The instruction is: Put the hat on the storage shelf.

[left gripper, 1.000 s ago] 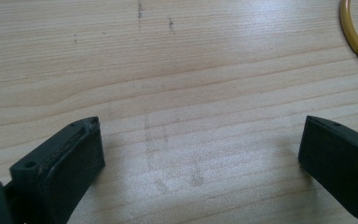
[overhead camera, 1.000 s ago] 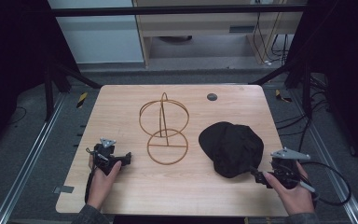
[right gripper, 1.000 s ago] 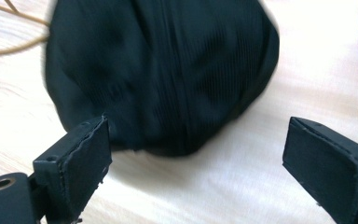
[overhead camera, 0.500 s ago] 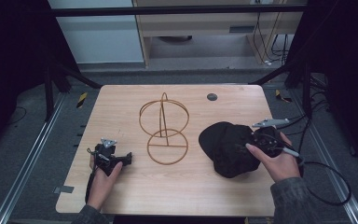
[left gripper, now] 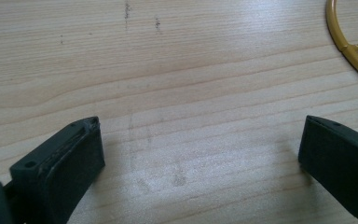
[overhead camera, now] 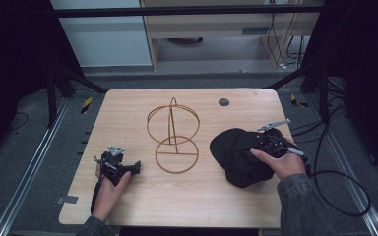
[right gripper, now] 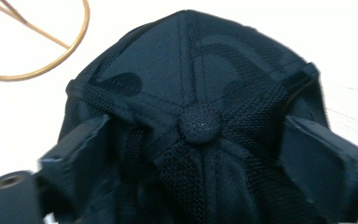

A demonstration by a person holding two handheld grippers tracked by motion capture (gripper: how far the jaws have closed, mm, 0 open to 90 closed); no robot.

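Change: my right gripper (overhead camera: 256, 146) has come in from the table's edge onto the cap (overhead camera: 236, 155); jaws have just been closing a little, cap crown between them.
Right grip: jaws apart, flanking the top button (right gripper: 199, 122); whether the pads press yet, I cannot tell.
Cap: directly under and ahead of my right gripper, stand (overhead camera: 173, 132) beyond it to the left.
Left gripper (overhead camera: 137, 168): jaws wide, nothing between, resting on the table (left gripper: 177, 84), stand ring just ahead-right.
Meaning: I judge a pinch at the crown comes next, then a lift toward the stand.
Writing: none readable on the cap.
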